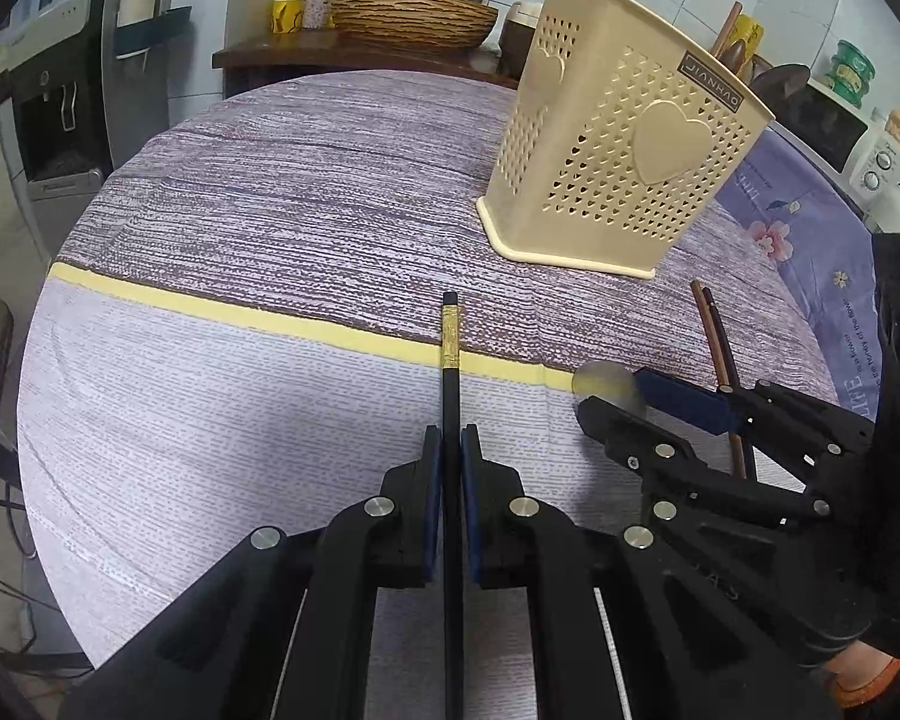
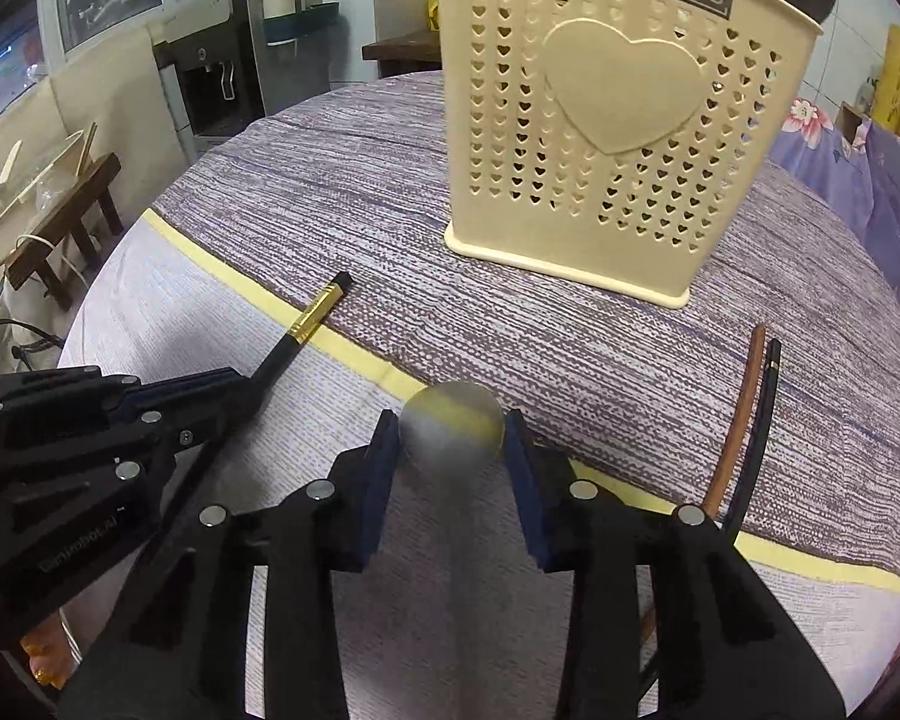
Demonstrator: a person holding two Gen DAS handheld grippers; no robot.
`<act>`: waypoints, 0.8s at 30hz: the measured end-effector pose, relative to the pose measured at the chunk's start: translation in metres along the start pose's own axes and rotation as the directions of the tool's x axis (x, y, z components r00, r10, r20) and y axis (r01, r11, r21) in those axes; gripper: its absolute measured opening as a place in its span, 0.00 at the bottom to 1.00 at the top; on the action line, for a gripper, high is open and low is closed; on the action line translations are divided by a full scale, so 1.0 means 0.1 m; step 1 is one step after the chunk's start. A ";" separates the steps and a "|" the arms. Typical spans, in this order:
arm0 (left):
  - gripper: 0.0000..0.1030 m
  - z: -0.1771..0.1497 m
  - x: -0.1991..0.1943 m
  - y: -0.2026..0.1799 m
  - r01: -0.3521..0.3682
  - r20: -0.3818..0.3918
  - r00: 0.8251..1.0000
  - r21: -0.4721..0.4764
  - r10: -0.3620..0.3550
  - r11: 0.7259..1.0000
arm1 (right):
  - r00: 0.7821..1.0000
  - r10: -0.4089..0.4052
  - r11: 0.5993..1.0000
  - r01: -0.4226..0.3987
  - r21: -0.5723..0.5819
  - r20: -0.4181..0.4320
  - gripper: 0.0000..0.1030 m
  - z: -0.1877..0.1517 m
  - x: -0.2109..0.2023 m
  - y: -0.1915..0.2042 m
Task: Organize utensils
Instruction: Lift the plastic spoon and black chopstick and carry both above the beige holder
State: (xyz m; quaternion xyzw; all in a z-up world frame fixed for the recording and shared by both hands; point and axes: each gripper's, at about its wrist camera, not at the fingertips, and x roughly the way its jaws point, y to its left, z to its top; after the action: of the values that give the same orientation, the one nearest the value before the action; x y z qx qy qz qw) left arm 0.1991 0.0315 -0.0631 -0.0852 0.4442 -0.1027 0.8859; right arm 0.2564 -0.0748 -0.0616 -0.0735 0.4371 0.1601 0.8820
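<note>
- Left tool [image 1: 450, 444]: clamped on a black chopstick [image 1: 449, 396]. The stick's long axis runs along the fingers, its gold-banded end at 12 o'clock and clear of the bench [image 1: 222, 396].
- Right tool [image 2: 453, 438]: jaws part-way apart, with a spoon [image 2: 453, 426] between the pads. The spoon is motion-blurred, its round bowl towards 12 o'clock. Whether the pads press on it cannot be told.
- Holder [image 2: 624, 120]: cream, heart-pierced, upright on the bench. It stands at 12 to 1 o'clock from the right tool and at 1 o'clock from the left tool.
- Loose pair [image 2: 744, 420]: one brown stick and one black stick lie side by side on the bench at 3 o'clock from the right tool, long axes roughly towards 12 o'clock.
- Judgement: the holder's open top sits above both tools, so either load needs lifting, then tipping end-down. The right tool appears nearer to it.
</note>
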 end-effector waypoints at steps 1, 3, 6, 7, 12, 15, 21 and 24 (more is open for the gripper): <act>0.08 0.00 0.00 -0.01 -0.004 0.001 1.000 0.001 0.004 1.000 | 1.000 0.001 1.000 -0.001 0.015 0.000 0.36 0.00 -0.01 -0.02; 0.08 -0.01 0.00 -0.03 -0.016 0.002 1.000 0.017 0.015 1.000 | 1.000 0.024 0.998 -0.025 0.058 0.011 0.36 -0.02 -0.06 -0.10; 0.08 0.01 0.01 -0.03 -0.017 -0.006 1.000 0.016 0.017 1.000 | 0.997 0.057 0.990 -0.064 0.128 0.059 0.36 -0.04 -0.24 -0.27; 0.09 0.02 0.01 -0.03 -0.013 -0.010 1.000 0.010 0.013 1.000 | 0.995 0.063 0.988 -0.073 0.140 0.073 0.36 -0.05 -0.30 -0.30; 0.35 0.10 0.03 -0.07 -0.037 -0.011 0.999 0.027 0.037 0.999 | 0.979 0.095 0.973 -0.130 0.192 0.182 0.36 -0.06 -0.79 -0.47; 0.39 0.16 0.08 -0.10 -0.053 -0.017 0.998 0.051 0.054 0.997 | 0.970 0.081 0.973 -0.128 0.194 0.231 0.36 -0.09 -1.06 -0.53; 0.39 0.29 0.22 -0.19 -0.090 -0.038 0.995 0.114 0.095 0.989 | 0.961 0.070 0.972 -0.126 0.199 0.266 0.36 -0.18 -1.29 -0.57; 0.28 0.34 0.28 -0.23 -0.123 -0.035 0.991 0.136 0.128 0.983 | 0.958 0.074 0.970 -0.133 0.202 0.277 0.36 -0.20 -1.33 -0.57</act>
State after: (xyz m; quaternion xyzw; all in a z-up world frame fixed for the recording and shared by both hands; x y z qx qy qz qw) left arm 0.2405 0.0044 -0.0590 0.0048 0.4599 -0.0780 0.8845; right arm 0.1860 -0.1625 0.0319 0.0694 0.3324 0.1655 0.9259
